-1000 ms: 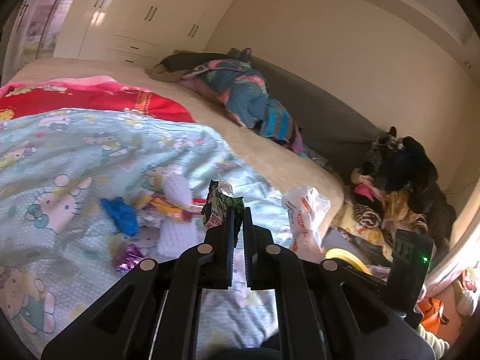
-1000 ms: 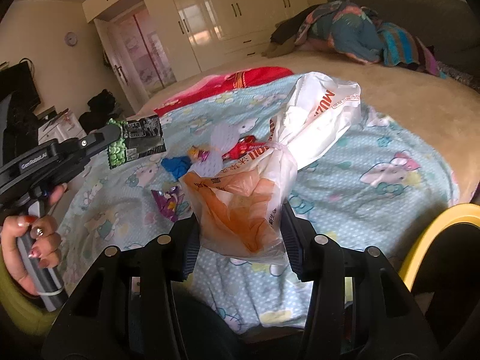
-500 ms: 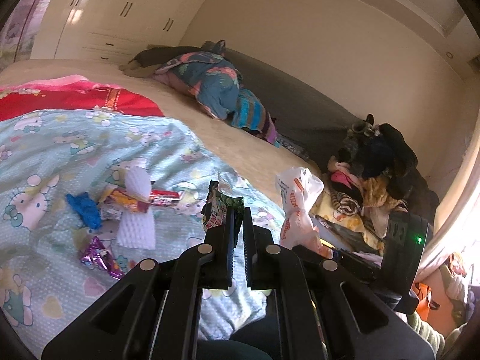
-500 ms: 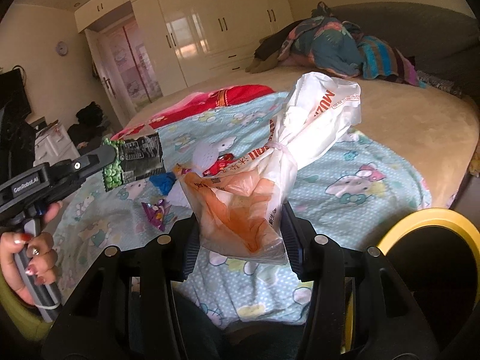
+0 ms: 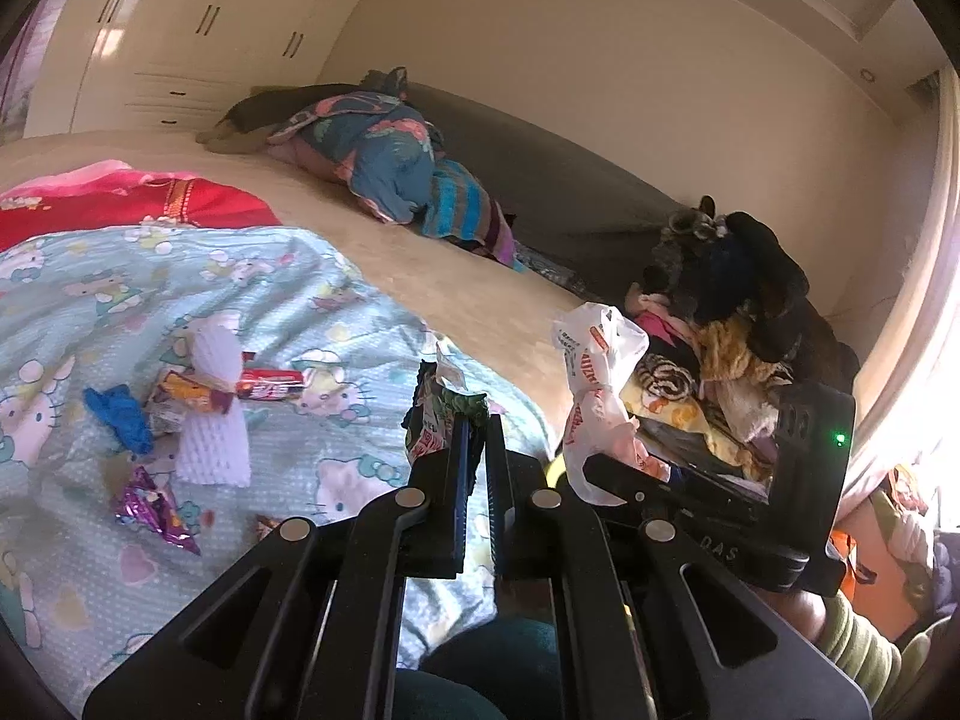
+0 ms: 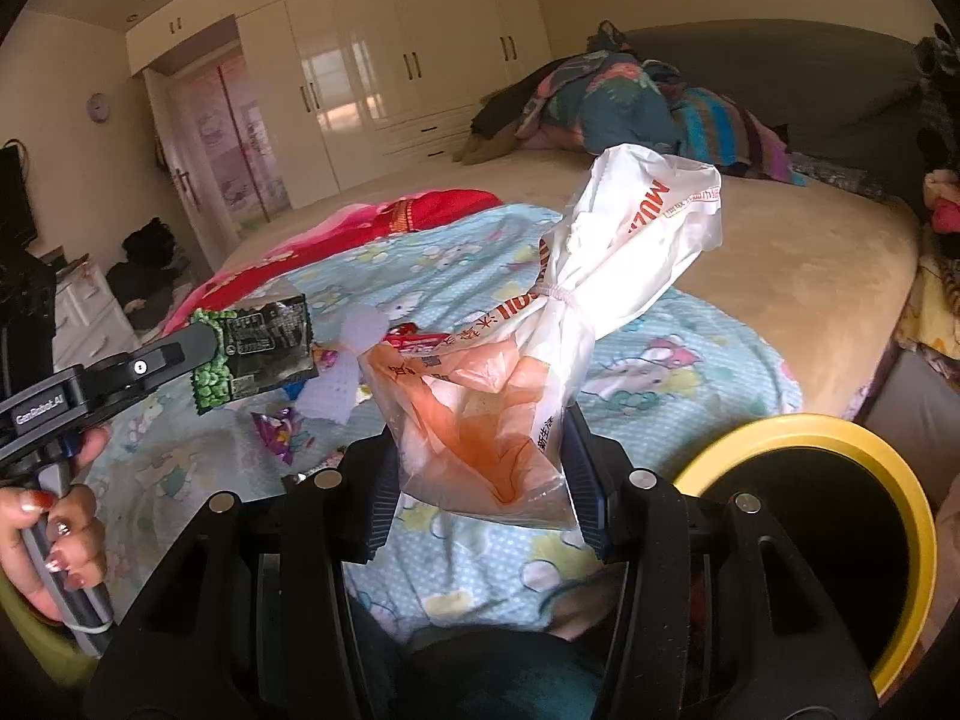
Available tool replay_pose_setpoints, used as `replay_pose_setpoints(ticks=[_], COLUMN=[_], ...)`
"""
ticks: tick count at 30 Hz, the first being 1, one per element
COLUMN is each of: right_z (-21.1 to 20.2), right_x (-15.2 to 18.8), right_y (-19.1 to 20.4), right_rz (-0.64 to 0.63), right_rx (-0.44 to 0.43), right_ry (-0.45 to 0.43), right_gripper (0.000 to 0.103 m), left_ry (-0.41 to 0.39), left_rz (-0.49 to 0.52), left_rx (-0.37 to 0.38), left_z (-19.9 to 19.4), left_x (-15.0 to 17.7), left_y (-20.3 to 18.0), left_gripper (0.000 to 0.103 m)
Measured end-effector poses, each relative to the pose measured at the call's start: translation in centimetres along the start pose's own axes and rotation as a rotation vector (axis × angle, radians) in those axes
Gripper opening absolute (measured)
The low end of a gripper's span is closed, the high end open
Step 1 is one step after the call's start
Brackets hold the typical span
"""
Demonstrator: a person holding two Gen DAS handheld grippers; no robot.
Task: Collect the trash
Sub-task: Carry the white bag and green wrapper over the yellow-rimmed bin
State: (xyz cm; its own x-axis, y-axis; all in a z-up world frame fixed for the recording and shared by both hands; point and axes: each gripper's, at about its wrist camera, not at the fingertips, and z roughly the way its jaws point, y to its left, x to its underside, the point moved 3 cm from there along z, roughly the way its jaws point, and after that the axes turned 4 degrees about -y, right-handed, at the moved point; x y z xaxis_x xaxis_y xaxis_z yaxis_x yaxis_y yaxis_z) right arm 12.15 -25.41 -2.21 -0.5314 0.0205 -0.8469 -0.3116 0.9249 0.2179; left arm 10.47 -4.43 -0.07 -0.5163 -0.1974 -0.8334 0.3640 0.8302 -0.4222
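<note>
My left gripper (image 5: 477, 420) is shut on a green and black snack wrapper (image 5: 435, 411), held up over the blue cartoon-print blanket (image 5: 300, 312); the same wrapper (image 6: 255, 351) shows at the left in the right wrist view. My right gripper (image 6: 483, 450) is shut on a tied white and orange plastic bag (image 6: 540, 336), which also appears at the right in the left wrist view (image 5: 597, 372). Loose trash lies on the blanket: a white foam net (image 5: 213, 414), a blue scrap (image 5: 117, 414), a red wrapper (image 5: 267, 384) and a purple foil wrapper (image 5: 153, 507).
A yellow-rimmed black bin (image 6: 822, 540) stands at the lower right beside the bed. Piled clothes (image 5: 726, 324) sit to the right of the bed, rumpled bedding (image 5: 390, 168) at its far end. A hand (image 6: 57, 516) holds the left gripper's handle.
Both grippers have drawn back from the bed and swung right, each keeping its hold. The trash on the blanket sits further left and the yellow bin shows more fully.
</note>
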Motion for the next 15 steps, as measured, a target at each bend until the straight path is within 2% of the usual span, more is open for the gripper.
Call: replay_pose_setpoints(ticks=[15], right_z=[-1.9], right_x=[0.2], right_y=[-6.4], right_rz=[0.075], right_rx=[0.139], right_ry=[0.007], right_gripper=[0.041], left_ry=[0.076], left_rz=[0.073], left_rx=[0.085], left_z=[2.6], left_x=[2.3], left_y=[-4.8], left_gripper=[0.006])
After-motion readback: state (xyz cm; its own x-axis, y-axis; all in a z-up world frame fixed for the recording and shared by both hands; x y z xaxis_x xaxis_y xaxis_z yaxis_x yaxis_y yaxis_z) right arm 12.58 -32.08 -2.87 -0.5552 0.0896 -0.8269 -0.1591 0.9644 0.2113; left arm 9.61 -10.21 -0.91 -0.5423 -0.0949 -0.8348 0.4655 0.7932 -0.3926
